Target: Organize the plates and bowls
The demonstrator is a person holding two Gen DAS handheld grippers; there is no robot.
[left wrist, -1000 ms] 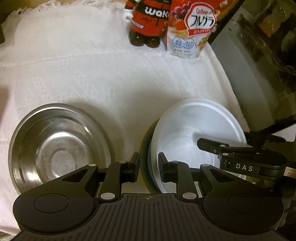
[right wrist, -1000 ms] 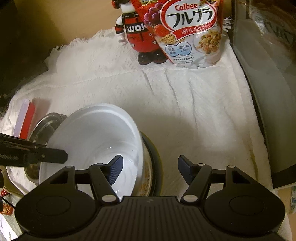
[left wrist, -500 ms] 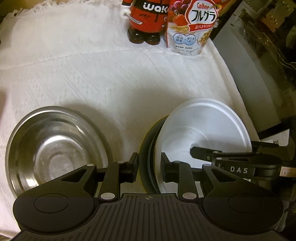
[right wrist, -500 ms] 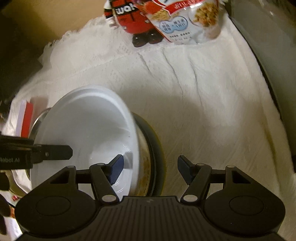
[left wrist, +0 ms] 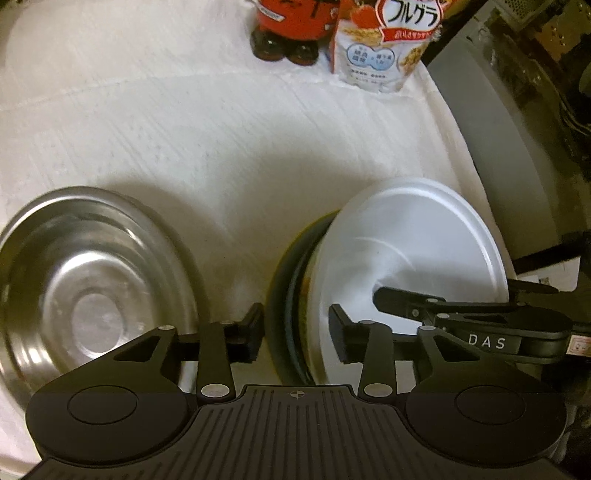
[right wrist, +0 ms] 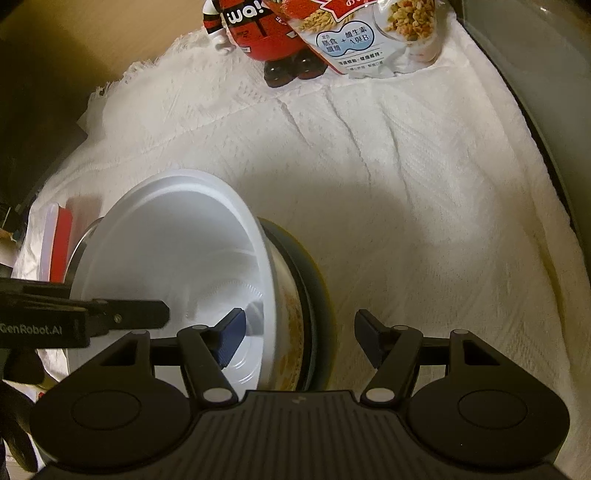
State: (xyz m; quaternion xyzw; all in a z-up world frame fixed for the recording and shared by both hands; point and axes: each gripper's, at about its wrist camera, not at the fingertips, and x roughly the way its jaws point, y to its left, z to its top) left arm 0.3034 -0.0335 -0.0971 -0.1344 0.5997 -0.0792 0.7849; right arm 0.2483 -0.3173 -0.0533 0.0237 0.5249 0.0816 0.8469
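Left wrist view: the left gripper has its jaws opening, straddling the near rims of the dark plate and the white bowl stacked on it, pads clear of both; the right gripper stands spread, one finger inside the white bowl, the other outside the dark plate, whether pads touch I cannot tell; "DAS" and "GenRobot.AI" are printed on the grippers; a steel bowl sits just left of the stack, apart from it; all rest on a white textured cloth, mostly bare beyond; at its far edge stand a red "wa!" figure and a cereal bag with Japanese lettering; a grey appliance wall bounds the right side.
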